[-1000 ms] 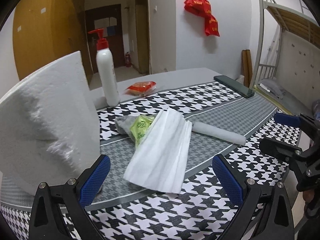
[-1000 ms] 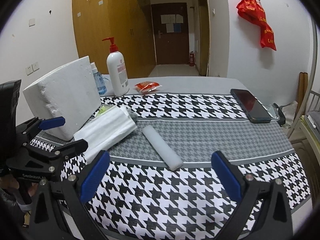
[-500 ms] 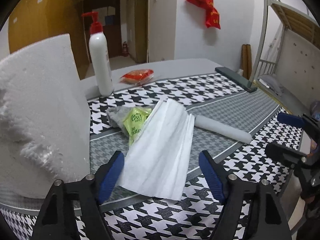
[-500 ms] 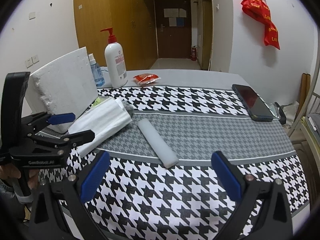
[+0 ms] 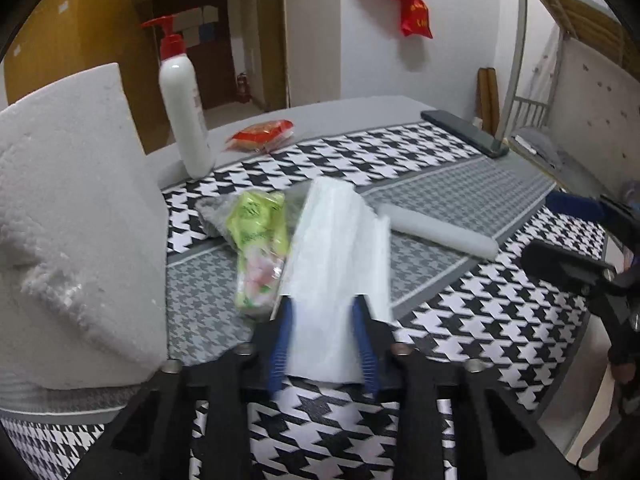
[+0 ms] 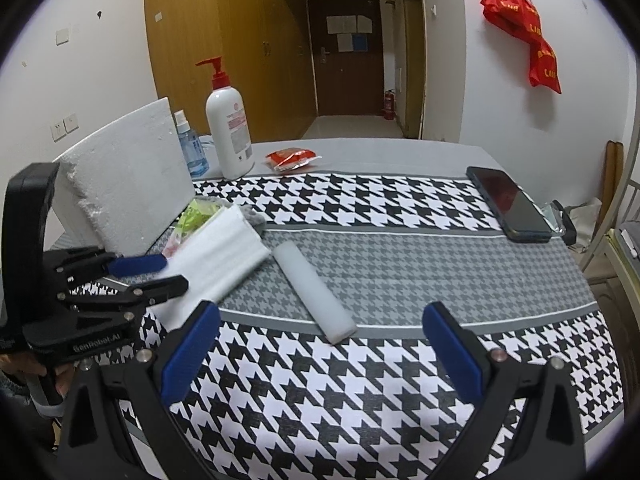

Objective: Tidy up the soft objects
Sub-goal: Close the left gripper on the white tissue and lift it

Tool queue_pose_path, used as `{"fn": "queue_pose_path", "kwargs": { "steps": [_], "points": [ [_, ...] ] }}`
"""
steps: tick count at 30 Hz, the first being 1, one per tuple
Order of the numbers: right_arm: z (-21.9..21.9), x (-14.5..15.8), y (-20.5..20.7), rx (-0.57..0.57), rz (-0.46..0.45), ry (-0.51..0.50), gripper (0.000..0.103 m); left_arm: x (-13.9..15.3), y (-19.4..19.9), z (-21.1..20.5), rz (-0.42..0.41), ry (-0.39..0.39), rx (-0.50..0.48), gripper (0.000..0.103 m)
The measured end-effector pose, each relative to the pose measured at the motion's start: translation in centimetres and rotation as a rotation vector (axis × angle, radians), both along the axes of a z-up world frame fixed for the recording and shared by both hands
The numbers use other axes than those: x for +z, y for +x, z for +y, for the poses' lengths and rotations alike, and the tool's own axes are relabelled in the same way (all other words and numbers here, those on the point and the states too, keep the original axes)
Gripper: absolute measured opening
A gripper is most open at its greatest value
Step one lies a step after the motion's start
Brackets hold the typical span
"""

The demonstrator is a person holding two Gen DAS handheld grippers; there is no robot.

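Observation:
My left gripper (image 5: 323,340) is shut on the near end of a white folded foam sheet (image 5: 340,256), which lies on the houndstooth tablecloth; it also shows in the right wrist view (image 6: 218,260), with the left gripper (image 6: 160,274) closed on it. A green snack packet (image 5: 258,248) and a grey cloth (image 5: 212,212) lie beside and under the sheet. A white foam roll (image 5: 438,232) lies to the right (image 6: 314,292). A large white foam block (image 5: 76,216) stands at the left (image 6: 128,176). My right gripper (image 6: 320,356) is open and empty above the table's near edge.
A white pump bottle (image 6: 230,132), a small blue spray bottle (image 6: 190,148) and a red packet (image 6: 290,159) stand at the back. A black phone (image 6: 510,204) lies at the right edge. A metal bunk frame (image 5: 536,40) is to the right.
My left gripper moved forward and shut on the near end of the white folded sheet. The right gripper stayed open and barely moved.

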State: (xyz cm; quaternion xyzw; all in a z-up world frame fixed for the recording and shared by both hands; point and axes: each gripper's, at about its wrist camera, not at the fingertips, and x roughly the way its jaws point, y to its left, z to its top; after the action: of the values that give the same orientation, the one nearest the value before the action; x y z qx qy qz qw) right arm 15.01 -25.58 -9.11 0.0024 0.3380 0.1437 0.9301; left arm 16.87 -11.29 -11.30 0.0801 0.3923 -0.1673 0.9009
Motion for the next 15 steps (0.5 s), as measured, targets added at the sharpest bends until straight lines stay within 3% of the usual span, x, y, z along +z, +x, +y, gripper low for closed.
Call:
{"fn": "queue_pose_path", "kwargs": {
  "steps": [3,11,15],
  "points": [
    [-0.1,0.0,-0.1,0.002,0.001,-0.002,0.103,0.0,-0.7,-0.3,0.014,-0.017,-0.033,0.010],
    [-0.4,0.1,-0.6,0.009,-0.004,0.003,0.103,1.5,-3.3,-0.3,0.022,-0.083,-0.090,0.009],
    [-0.5,0.2,-0.6,0.012,-0.006,0.006,0.103,1.1,-3.7,-0.3,0.006,-0.040,-0.064,0.010]
  ]
}}
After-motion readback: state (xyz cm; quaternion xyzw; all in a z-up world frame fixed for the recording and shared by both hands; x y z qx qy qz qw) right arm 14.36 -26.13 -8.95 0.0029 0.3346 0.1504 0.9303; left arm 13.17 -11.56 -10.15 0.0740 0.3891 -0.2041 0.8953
